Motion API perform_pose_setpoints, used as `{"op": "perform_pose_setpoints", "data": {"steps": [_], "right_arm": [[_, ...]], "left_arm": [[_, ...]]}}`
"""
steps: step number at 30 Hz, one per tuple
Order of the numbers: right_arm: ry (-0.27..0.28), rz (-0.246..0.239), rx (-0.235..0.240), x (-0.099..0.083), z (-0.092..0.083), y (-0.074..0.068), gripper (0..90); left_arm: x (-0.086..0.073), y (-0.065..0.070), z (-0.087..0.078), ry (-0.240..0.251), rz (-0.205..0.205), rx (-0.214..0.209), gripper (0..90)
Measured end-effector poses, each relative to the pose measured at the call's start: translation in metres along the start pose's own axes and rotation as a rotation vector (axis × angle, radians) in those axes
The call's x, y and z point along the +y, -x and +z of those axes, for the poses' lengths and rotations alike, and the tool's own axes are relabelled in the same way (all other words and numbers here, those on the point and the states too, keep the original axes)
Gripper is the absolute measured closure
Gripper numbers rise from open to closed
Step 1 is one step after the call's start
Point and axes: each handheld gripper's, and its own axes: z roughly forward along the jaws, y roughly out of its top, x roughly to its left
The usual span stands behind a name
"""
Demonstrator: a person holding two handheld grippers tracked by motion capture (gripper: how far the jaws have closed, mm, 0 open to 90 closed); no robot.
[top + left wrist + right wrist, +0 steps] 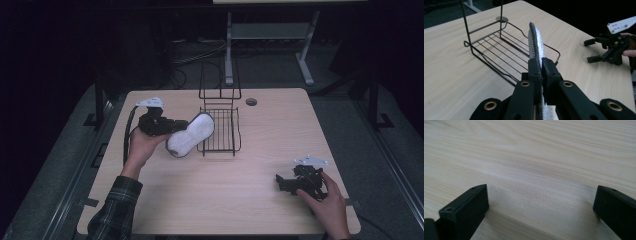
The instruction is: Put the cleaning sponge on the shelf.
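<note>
A white slipper (190, 135) is held clamped in the left hand-held gripper (172, 126) beside the wire rack (220, 131), to be lowered onto it next, while the right hand-held gripper (282, 182) is kept wide open, empty, on the table (225, 195).

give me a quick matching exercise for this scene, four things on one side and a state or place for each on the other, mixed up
Things:
1. left gripper
2. right gripper
3. white insole
4. black wire rack

States or places:
A. stands on the table near its far edge
B. jaws wide open, nothing between them
C. clamped shut on something
D. held on edge beside the rack

Pairs: 1-C, 2-B, 3-D, 4-A
</note>
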Motion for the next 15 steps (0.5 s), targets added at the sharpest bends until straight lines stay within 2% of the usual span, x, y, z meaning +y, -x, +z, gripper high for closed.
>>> {"op": "perform_pose_setpoints", "data": {"steps": [8, 13, 15], "right_arm": [[0.0, -0.001, 0.0, 0.0, 0.0, 0.0, 0.0], [0.0, -0.001, 0.0, 0.0, 0.0, 0.0, 0.0], [0.0, -0.001, 0.001, 0.0, 0.0, 0.0, 0.0]], "left_arm": [[0.014, -0.016, 0.022, 0.013, -0.016, 0.025, 86.3], [0.018, -0.021, 0.031, 0.021, -0.02, 0.028, 86.2], [0.021, -0.025, 0.041, 0.019, -0.032, 0.018, 86.2]]}}
